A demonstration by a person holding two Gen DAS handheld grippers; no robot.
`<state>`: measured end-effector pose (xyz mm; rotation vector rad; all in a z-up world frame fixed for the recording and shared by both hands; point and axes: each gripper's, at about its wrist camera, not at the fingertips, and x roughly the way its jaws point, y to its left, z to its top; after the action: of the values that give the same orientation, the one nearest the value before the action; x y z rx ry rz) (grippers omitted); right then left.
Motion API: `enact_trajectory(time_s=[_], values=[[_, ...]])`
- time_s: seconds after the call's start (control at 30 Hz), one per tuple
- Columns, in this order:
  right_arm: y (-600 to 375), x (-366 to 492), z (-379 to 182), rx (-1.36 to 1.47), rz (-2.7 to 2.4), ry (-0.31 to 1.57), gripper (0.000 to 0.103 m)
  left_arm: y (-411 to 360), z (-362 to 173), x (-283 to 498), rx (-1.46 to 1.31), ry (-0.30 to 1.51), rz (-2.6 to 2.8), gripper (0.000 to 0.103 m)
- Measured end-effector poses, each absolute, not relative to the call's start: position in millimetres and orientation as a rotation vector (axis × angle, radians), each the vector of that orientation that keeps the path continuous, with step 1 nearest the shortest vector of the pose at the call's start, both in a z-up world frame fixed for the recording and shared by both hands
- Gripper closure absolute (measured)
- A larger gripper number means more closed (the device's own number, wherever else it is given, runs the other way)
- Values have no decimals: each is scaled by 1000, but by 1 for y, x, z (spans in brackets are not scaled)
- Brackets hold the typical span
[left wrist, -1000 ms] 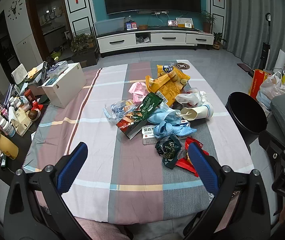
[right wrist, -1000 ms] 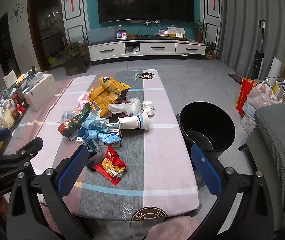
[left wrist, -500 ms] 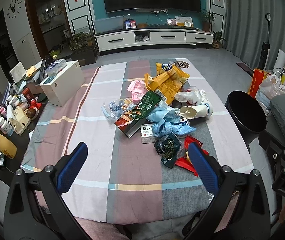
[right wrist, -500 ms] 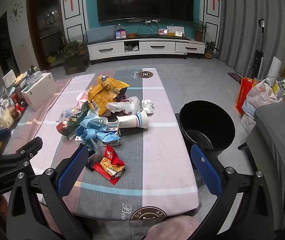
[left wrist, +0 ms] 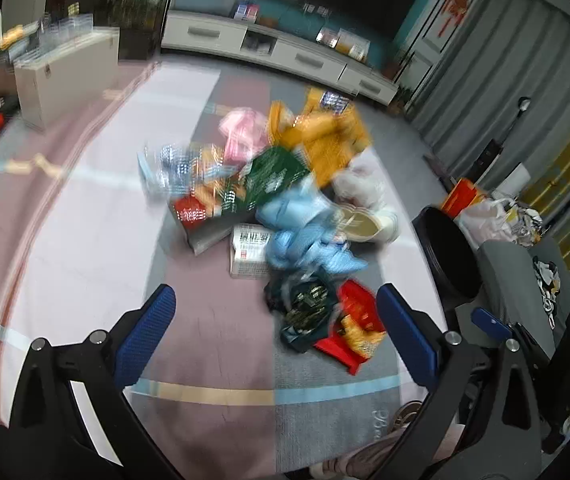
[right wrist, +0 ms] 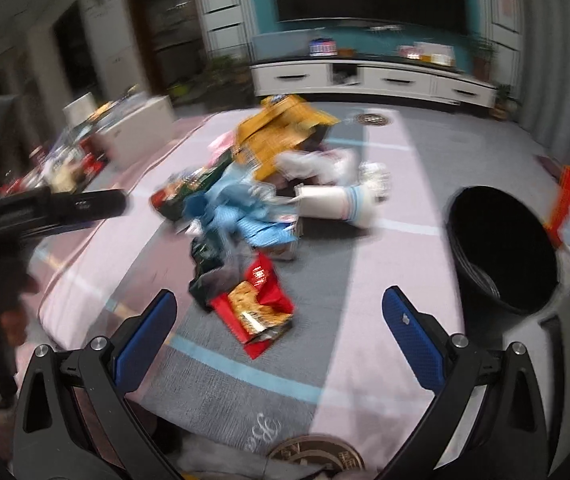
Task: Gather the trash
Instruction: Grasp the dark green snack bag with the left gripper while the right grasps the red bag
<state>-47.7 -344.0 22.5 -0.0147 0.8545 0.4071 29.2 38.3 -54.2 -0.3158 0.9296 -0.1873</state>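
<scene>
A cloth-covered table heaped with household litter.
Wrappers crowd the middle of the striped pink-and-grey cloth: a red snack packet lies nearest the front edge, touching a dark crumpled bag; behind them sit a bunched blue plastic bag, a white paper cup on its side, a white printed box, a green packet and a large yellow bag; a white box stands well apart at the far left.
</scene>
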Motion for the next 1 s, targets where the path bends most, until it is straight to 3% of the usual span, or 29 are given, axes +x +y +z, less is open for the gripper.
enact_trajectory(time_s=[0.1, 0.3, 0.47, 0.63, 0.8, 0.93, 1.0], values=[[-340, -28, 1, -10, 466, 881, 5, 28, -72, 42, -328, 923, -250, 3], [-337, -9, -21, -3, 540, 916, 23, 10, -100, 57, -322, 937, -311, 7], [-328, 4, -40, 9, 559, 987, 43, 1, -118, 66, -274, 984, -313, 29], [-322, 6, -43, 9, 567, 1006, 70, 2, -122, 68, -300, 987, -335, 44], [-332, 3, -42, 69, 567, 1026, 78, -1, -120, 63, -283, 969, -341, 56], [-351, -6, -34, 146, 590, 1010, 81, -4, -115, 52, -283, 955, -371, 72], [-367, -11, -27, 193, 585, 983, 81, -5, -111, 45, -281, 945, -392, 75]])
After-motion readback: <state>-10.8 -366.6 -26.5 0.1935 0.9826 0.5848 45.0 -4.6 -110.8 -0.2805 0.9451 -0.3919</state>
